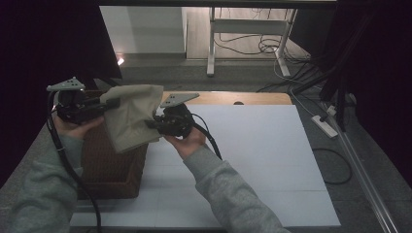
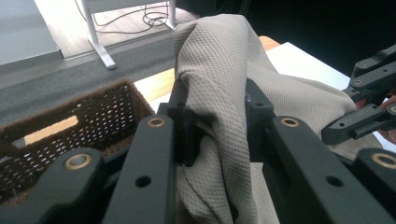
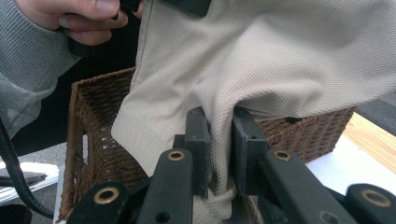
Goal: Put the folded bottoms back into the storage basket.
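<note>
Both claws clamped on the beige cloth [image 1: 130,116]: left claw [image 1: 112,103], right claw [image 1: 151,124], over the basket [image 1: 109,170]. Soft, light, floppy imo; grab edges w/ bunched folds.

No text, label, brand, number or sign can be read on anything in these pictures.

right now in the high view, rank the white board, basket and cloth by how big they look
1. white board, largest by far.
2. basket, though the cloth and an arm cover part of it.
3. cloth, held above the basket by both grippers; it looks close to the basket's visible part, so that order is unsure.
</note>
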A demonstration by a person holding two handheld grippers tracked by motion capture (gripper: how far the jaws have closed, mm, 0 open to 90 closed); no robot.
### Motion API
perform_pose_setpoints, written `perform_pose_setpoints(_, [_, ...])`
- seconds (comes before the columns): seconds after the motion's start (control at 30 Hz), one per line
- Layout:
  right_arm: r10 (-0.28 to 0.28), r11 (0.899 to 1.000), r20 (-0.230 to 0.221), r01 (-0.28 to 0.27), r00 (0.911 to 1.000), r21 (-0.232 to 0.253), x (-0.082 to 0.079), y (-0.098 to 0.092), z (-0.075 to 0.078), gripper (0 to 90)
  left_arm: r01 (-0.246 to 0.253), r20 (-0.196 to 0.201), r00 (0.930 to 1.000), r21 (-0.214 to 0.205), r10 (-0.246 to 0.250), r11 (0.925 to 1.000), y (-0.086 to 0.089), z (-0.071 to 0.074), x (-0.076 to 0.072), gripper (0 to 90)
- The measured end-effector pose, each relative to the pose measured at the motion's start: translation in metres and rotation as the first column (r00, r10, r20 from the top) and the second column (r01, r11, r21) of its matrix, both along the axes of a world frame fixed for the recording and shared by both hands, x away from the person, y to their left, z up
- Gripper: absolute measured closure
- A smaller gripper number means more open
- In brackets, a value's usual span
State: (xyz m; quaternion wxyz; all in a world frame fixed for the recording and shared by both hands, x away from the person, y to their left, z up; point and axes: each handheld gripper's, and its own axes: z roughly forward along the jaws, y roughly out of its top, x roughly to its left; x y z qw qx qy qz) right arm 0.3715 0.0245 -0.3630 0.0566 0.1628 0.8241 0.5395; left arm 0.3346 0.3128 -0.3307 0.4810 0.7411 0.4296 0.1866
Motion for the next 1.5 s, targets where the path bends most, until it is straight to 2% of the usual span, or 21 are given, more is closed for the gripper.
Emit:
perform_pose_setpoints(0.8, [0.040, 0.999, -0.034, -0.041, 0.9986, -0.011, 0.001, 0.052, -0.022, 78.2, -0.078, -0.056, 0.9954, 0.005, 0.078, 0.9970, 0.044, -0.022, -0.005, 70.9])
perform_pose_setpoints(1.27, [0.055, 0.998, -0.076, -0.057, 0.9956, -0.027, 0.004, 0.078, -0.041, 78.1, -0.122, -0.117, 0.9855, 0.010, 0.122, 0.9925, 0.067, -0.043, -0.003, 70.8])
perform_pose_setpoints(1.5, [0.062, 0.997, -0.094, -0.066, 0.9936, -0.041, 0.005, 0.090, -0.050, 78.0, -0.141, -0.151, 0.9783, 0.017, 0.142, 0.9899, 0.076, -0.054, 0.000, 70.8])
